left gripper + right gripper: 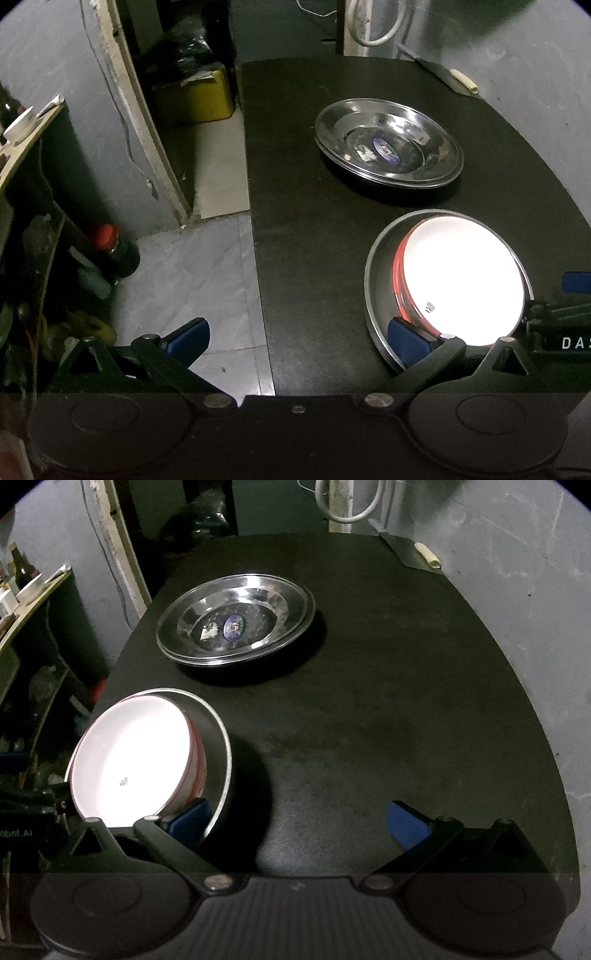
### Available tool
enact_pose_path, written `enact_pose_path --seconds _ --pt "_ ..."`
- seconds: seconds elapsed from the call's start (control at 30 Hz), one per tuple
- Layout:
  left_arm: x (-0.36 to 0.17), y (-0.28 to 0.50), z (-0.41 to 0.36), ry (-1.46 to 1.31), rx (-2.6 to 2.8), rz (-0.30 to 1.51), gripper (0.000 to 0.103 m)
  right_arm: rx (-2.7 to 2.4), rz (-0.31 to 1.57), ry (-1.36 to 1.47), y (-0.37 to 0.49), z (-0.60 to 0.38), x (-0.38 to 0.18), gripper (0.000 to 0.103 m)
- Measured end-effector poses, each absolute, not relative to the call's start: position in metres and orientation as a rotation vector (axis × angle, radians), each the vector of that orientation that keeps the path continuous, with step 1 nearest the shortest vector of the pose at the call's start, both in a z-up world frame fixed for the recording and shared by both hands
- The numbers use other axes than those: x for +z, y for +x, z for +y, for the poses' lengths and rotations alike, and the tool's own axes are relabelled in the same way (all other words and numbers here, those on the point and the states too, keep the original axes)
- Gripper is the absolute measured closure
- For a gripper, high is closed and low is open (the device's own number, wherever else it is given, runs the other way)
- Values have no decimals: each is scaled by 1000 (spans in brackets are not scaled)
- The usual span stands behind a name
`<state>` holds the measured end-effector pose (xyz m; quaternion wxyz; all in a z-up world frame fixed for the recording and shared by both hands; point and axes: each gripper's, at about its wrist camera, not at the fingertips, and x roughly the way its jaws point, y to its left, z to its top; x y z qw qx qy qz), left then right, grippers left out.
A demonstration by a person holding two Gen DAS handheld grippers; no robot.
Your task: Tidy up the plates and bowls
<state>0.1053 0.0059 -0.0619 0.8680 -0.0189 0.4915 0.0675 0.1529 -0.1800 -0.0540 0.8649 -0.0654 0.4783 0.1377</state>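
Nearest in the left wrist view, the left gripper [297,341] stands wide open with nothing between its blue pads: one pad hangs past the table's left edge over the tiled floor [192,273], the other rests at the near rim of a steel plate [376,291]. That steel plate [223,760] lies toward the near left part of the black table [314,229], and inside it sit white bowls with red outer walls [461,280], nested and leaning toward one side of the plate. In the right wrist view the right gripper [299,821] is also spread wide and holds nothing; its left pad is at the near rim of the same plate beside the white bowls [136,757], its right pad hovers over bare table [388,720]. Farther back, near the middle of the table and well apart from the first plate, lies a stack of steel plates [388,144], a sticker showing in the top one [236,624]. At the far right corner a cleaver [412,554] with a pale handle lies by the wall.
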Motion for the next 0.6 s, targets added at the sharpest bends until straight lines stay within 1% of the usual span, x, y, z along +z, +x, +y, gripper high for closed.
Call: enact_pose_path --seconds 0.6 --pt "-61 106 8 -17 137 1034 1 279 998 -117 153 -180 -56 0"
